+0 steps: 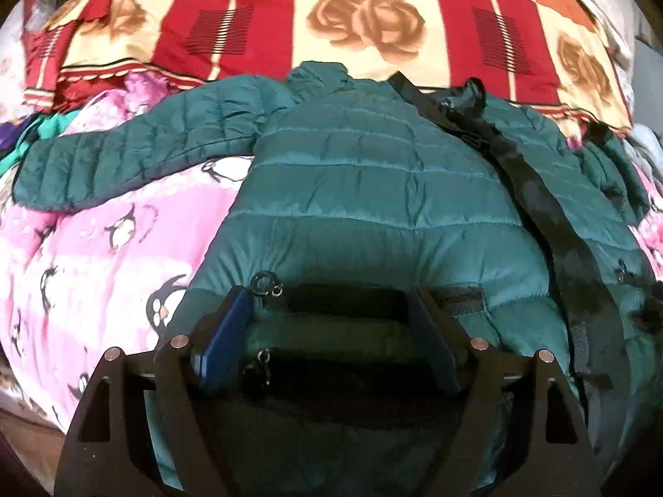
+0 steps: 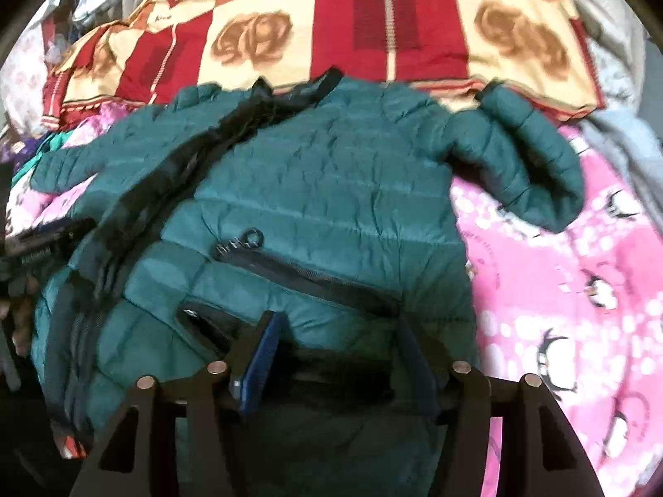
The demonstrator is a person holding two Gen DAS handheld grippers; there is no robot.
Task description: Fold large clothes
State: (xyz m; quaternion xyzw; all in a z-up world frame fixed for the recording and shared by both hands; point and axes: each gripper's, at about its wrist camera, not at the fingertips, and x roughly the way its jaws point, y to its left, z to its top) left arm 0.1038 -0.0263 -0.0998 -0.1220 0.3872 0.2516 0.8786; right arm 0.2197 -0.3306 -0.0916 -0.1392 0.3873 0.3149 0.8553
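A green puffer jacket point(image 1: 373, 174) is spread front-up on the pink penguin blanket point(image 1: 83, 256), sleeves out left and right. The left gripper point(image 1: 331, 323) and right gripper point(image 2: 335, 343) are held at the near hem, fingers apart, nothing clamped. The fold is judged not yet begun; next, the hem must be gripped.

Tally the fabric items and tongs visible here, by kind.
Teal puffer jacket: 1
Pink penguin blanket: 1
Red-and-cream rose quilt: 1
Tongs: 2, left, right, both open over the jacket hem
Total: 5
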